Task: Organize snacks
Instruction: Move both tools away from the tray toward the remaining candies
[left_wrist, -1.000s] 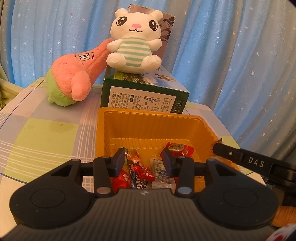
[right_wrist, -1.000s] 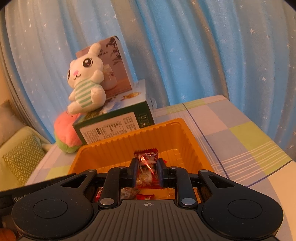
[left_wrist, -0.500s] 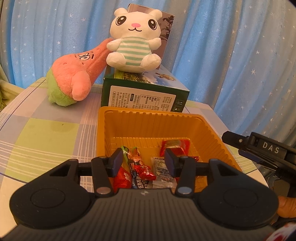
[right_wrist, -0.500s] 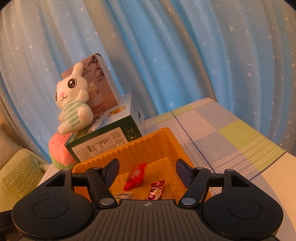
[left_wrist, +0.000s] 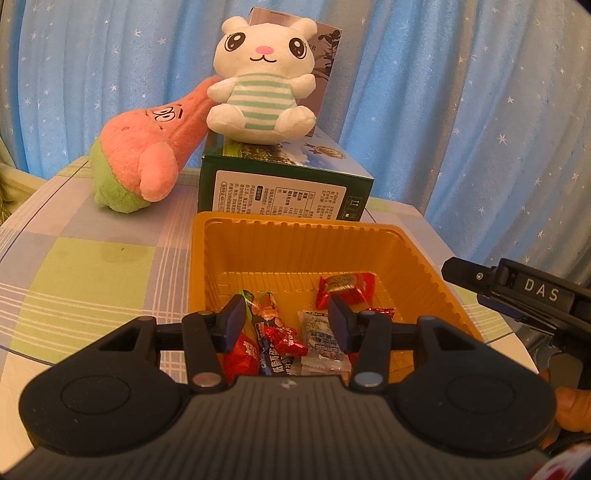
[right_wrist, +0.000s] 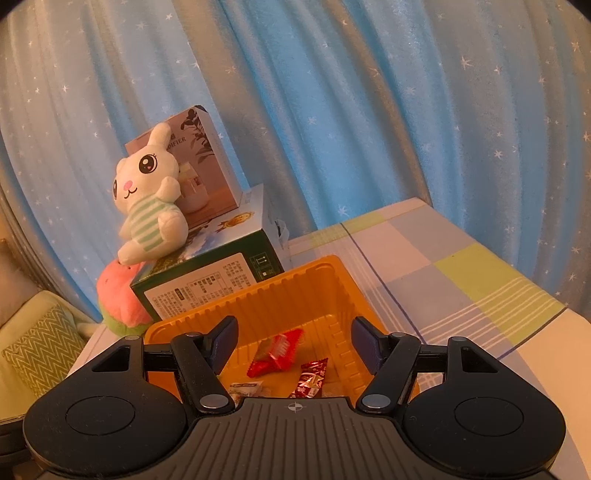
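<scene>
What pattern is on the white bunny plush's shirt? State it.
Pale green and white horizontal stripes on the bunny plush; clearest in the left wrist view.

We face a blue curtain dotted with white stars, hanging in folds behind the table's far edge. A checked cloth covers the tabletop. Beyond its left edge we see a cushion with green zigzags.

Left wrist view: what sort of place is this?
Probably a home living room: a checked tablecloth, blue star-print curtains, a white plush rabbit on a green carton.
</scene>
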